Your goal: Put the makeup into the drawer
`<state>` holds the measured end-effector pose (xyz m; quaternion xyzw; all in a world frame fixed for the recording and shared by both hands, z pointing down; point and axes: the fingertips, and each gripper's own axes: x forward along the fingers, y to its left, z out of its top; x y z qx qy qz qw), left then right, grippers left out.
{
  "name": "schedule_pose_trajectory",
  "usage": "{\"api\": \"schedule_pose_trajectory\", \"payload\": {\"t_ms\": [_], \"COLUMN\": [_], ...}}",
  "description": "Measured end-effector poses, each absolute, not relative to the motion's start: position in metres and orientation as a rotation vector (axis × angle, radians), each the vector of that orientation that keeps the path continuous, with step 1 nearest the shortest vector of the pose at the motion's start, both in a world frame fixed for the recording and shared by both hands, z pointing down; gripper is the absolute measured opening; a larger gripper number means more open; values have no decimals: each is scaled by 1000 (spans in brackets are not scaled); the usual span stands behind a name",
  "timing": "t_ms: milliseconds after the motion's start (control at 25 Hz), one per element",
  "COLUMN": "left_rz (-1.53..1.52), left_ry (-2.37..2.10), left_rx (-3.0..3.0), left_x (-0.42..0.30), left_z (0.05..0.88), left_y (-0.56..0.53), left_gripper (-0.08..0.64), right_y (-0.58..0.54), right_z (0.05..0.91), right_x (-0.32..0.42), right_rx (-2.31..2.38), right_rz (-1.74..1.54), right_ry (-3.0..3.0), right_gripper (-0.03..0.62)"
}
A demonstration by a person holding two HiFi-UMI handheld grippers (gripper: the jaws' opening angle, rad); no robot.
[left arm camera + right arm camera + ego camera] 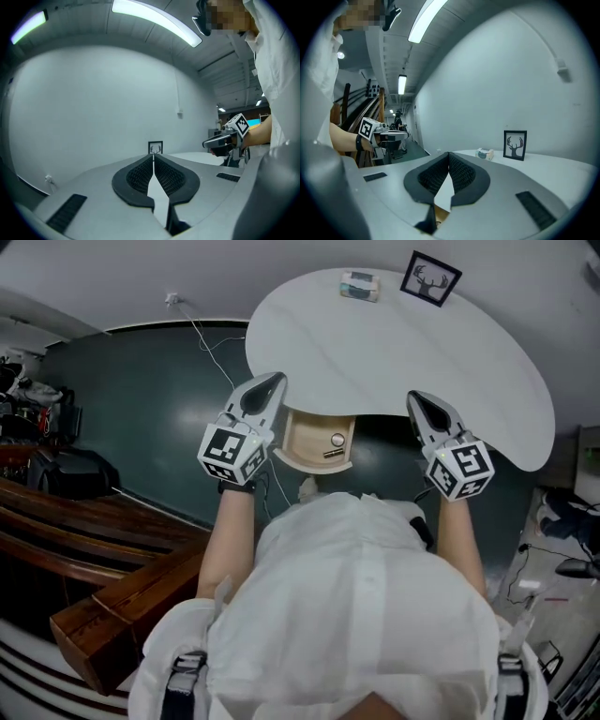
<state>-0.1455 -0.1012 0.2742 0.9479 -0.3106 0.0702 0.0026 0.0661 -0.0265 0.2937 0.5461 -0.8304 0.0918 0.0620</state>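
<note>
A person in a white shirt holds both bare forearms out ahead, roughly parallel, one on either side of an open light-wood drawer that juts out from under the near edge of a white rounded desk. The grey left gripper and the grey right gripper hover just above that near edge, each pointing about level toward the far wall, with the marker cubes toward the person. Both pairs of black ribbed fingers are clenched tip to tip with nothing between them. A small round pale makeup case lies inside the drawer, toward its right side, well clear of both grippers. At the far side of the desk a small white-and-teal box sits just left of an upright black-framed deer picture.
</note>
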Motion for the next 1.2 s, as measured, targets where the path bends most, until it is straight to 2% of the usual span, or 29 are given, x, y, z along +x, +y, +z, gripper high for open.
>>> {"api": "schedule_pose_trajectory", "payload": {"t_ms": [440,1200], "left_rz": [5,-106], "left_ry": [-1192,-1280], "left_rx": [3000,2962], "left_x": [-197,-232], "left_z": [204,176], "left_y": [-92,-84], "left_gripper": [25,26], "right_y": [-17,-11], "right_z": [217,200], "right_x": [98,91], "right_rx": [1867,1897], "right_rz": [50,15], "right_ry": [-2502,-2496], "right_gripper": [8,8]}}
